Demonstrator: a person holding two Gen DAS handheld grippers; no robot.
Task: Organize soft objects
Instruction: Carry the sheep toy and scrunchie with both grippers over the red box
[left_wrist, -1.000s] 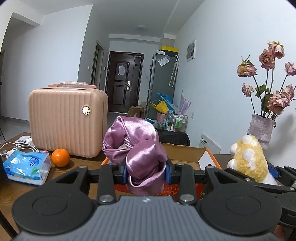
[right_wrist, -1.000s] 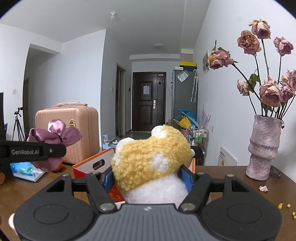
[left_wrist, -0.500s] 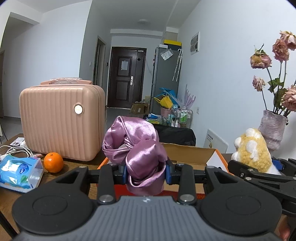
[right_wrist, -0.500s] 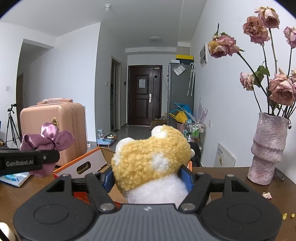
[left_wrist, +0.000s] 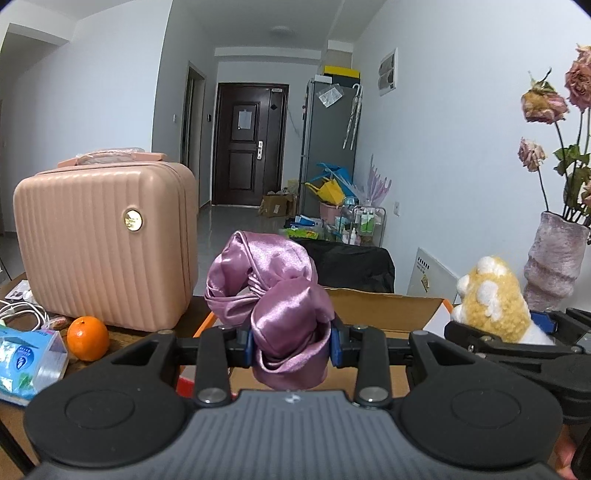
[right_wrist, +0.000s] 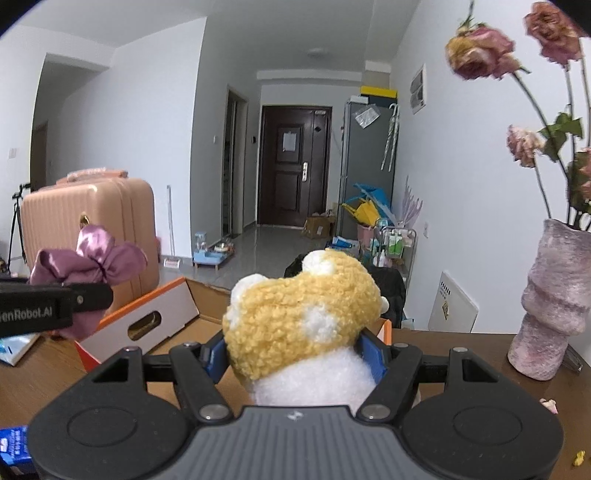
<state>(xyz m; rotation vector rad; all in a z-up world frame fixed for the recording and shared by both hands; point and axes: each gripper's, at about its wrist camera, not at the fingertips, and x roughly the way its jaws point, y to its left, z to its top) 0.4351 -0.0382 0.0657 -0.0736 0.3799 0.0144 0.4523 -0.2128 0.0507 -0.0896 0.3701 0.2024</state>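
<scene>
Both tools are loaded: our left tool (left_wrist: 291, 345) pinches a purple satin bow (left_wrist: 269, 295) between its blue pads, and our right tool (right_wrist: 295, 354) squeezes a yellow-and-white plush toy (right_wrist: 303, 325) at its middle. Each soft thing hangs in the air above the near edge of an open cardboard box (right_wrist: 173, 314) that stands on the brown surface (right_wrist: 461, 354), which we judge to be where both are meant to go.

The bow worries us most. Satin is slippery, and the pads hold only a bunched fold near its bottom, so a jolt could let it slide out and land outside the box. The plush is springy; if we release it too high it may bounce off a flap (left_wrist: 384, 306).

Our two tools sit close side by side, so they could knock together over the box. To the right, a vase (right_wrist: 554, 299) of dried roses (right_wrist: 480, 55) stands near the right tool, and a wide swing could tip it. How deep the box is, we cannot quite tell from these angles.
</scene>
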